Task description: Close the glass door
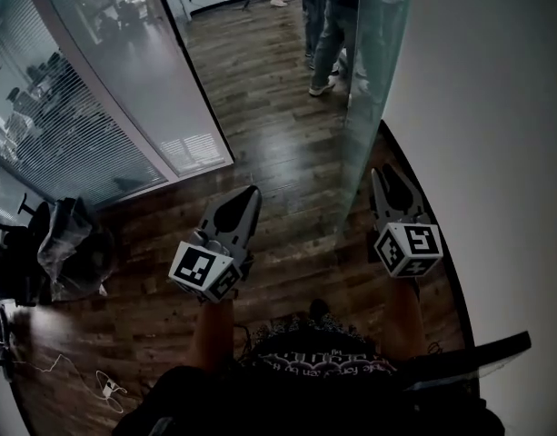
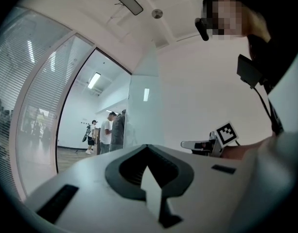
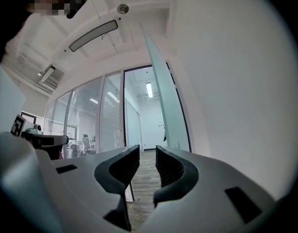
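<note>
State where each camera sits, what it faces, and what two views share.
Head view: on the head, steeply down at wood floor; forearms, left gripper, right gripper.
Left gripper view: along its shut jaws toward doorway; person's arm at right.
Right gripper view: along its open jaws toward doorway; left gripper at left.
All share the glass door.

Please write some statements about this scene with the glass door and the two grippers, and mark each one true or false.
1. The right gripper has its jaws apart, with nothing between them. True.
2. The left gripper holds the glass door in its jaws. False: the jaws are together, empty, and clear of the door.
3. The floor is wooden. True.
4. The glass door shuts the doorway. False: it stands open, beside the white wall.
</note>
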`<control>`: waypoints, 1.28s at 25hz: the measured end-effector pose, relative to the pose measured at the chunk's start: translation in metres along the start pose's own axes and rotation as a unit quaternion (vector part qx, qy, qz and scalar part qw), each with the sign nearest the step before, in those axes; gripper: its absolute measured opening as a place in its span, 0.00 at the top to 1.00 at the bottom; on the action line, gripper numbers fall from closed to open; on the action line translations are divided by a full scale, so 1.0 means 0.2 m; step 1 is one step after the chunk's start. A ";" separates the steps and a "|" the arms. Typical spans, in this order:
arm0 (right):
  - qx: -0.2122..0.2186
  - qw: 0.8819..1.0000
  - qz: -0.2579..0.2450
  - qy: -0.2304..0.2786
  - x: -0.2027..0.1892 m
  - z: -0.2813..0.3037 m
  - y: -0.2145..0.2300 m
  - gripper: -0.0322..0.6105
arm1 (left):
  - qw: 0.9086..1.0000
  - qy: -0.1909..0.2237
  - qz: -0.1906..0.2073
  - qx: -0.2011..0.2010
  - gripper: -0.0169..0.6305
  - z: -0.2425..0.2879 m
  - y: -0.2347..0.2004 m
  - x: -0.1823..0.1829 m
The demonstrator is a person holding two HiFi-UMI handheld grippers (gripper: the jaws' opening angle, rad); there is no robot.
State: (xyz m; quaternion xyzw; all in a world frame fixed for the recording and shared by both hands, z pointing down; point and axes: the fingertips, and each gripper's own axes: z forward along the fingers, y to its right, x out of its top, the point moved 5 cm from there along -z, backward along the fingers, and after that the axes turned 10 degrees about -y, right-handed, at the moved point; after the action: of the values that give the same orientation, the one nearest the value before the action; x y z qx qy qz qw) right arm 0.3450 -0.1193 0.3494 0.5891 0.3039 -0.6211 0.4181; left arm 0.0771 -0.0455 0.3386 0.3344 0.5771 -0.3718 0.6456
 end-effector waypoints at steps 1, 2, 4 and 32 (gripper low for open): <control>0.002 1.000 0.000 -0.002 0.01 0.04 0.04 0.82 | 1.000 0.000 0.003 0.002 0.98 0.04 0.00 0.01; 0.004 1.000 0.000 -0.004 0.01 0.09 0.08 0.82 | 1.000 0.001 0.004 0.003 0.98 0.08 0.00 0.02; 0.006 1.000 0.000 -0.009 0.01 0.17 0.14 0.81 | 1.000 0.001 0.007 0.006 0.98 0.13 -0.01 0.02; 0.081 0.995 -0.037 -0.043 0.02 0.61 0.17 0.80 | 0.996 0.005 -0.019 0.091 0.98 0.30 -0.31 -0.03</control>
State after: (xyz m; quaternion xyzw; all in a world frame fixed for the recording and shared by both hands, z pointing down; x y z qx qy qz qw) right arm 0.3173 -0.2424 0.3641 0.5818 0.2565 -0.6836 0.3585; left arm 0.0523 -0.1275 0.3505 0.3825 0.5505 -0.4329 0.6027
